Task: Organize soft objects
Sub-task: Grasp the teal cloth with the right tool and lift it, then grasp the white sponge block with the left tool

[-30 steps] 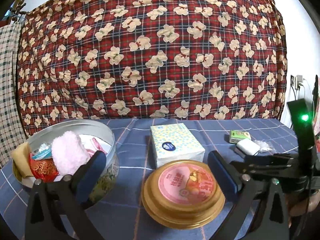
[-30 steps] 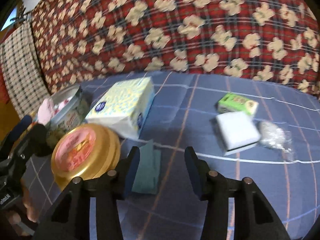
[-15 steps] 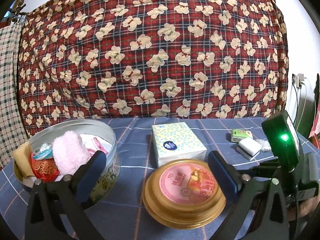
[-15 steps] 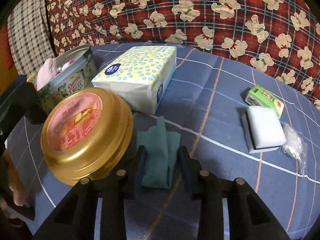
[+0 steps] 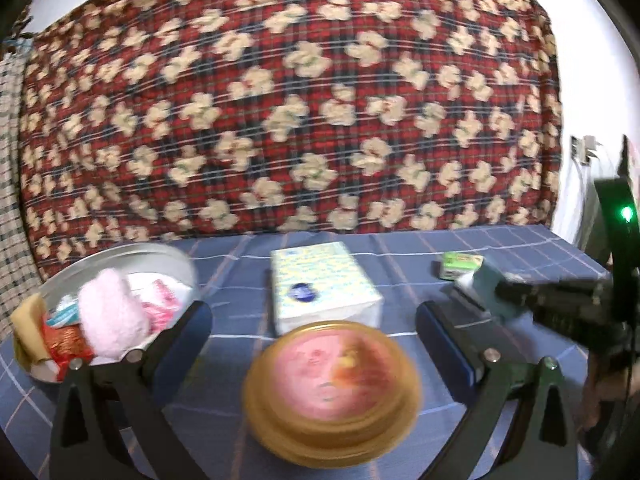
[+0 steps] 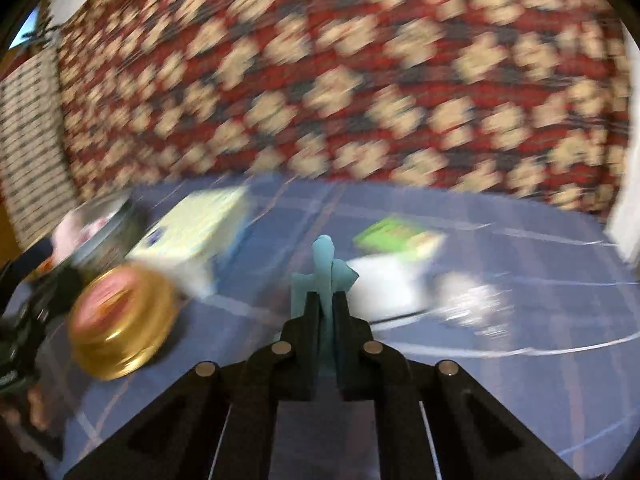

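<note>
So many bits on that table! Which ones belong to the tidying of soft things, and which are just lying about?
Part of the job:
- teal cloth, pinched in the right gripper
- round tin holding a pink fluffy item

Lying about:
- tissue pack
- gold lid
- green packet
- white sponge

- No text can be read anywhere; both views are blurred.
- The pale yellow tissue pack [image 5: 322,286] bears a dark blue round label, with no legible lettering.
- The round gold tin lid [image 5: 332,388] shows a pink picture, its printing smeared.
</note>
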A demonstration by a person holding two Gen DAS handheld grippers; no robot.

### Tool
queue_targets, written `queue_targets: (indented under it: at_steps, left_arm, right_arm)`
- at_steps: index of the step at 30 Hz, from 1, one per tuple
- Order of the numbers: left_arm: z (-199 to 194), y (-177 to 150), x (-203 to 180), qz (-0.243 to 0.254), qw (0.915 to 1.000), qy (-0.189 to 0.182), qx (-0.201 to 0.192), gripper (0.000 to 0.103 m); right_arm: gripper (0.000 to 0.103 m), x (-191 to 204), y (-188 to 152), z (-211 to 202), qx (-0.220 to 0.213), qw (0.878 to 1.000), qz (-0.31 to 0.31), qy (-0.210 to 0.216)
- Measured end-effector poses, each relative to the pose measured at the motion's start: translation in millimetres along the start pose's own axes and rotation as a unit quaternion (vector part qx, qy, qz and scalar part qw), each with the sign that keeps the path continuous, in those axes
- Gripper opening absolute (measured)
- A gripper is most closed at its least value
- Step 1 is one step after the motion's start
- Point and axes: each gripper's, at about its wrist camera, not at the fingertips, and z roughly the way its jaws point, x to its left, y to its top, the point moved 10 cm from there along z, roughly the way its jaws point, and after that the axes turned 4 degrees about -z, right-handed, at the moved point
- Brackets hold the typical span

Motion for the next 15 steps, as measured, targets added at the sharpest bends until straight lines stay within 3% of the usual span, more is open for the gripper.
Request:
queue_targets:
  at_steps: [4, 9, 12, 15]
  left_arm:
    - [2.1, 4.4, -43.5, 0.035, 0.999, -0.029, -0.006, 0.103]
    - [19.7, 7.7, -102.4, 0.035, 0.9959, -0.08, 0.025, 0.103]
    - [34.3, 10.0, -135.3, 0.039, 0.9938, -0.097, 0.037, 0.103]
    - [61.0, 7.6, -157.6, 0.029, 0.9932, -0.09, 0.067, 0.102]
  right_arm:
    - [0.007, -48.1, 10.0, -14.8, -0.039, 0.997, 0.035, -0.054]
    - [0.007, -82.2, 14.7, -32.7, -0.071, 0.991, 0.047, -0.104]
    - [0.007, -102.2, 13.8, -41.3, -0.083, 0.988, 0.068, -0.114]
    - [0.007, -118.4, 10.3, -47.5, -0.089, 0.984, 0.098, -0.119]
